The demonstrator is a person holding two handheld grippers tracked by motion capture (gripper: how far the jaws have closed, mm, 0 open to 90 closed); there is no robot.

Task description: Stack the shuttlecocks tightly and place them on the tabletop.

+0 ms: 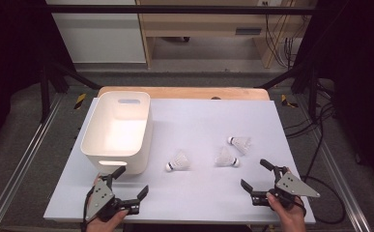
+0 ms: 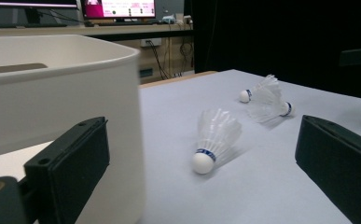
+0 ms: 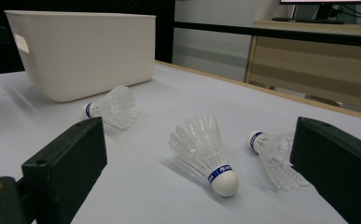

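white feathered shuttlecocks lie on the pale worktop [image 1: 199,121]: the left shuttlecock [image 1: 178,162] just beside the white plastic bin [image 1: 118,130], the middle shuttlecock [image 1: 226,158] and the far shuttlecock [image 1: 239,143] close together to its right. left gripper [image 1: 130,183] sits at the near edge by the bin's front corner, fingers [image 2: 68,161] spread wide around nothing. right gripper [image 1: 256,175] rests near the middle shuttlecock, fingers [image 3: 66,158] wide too, holding nothing.
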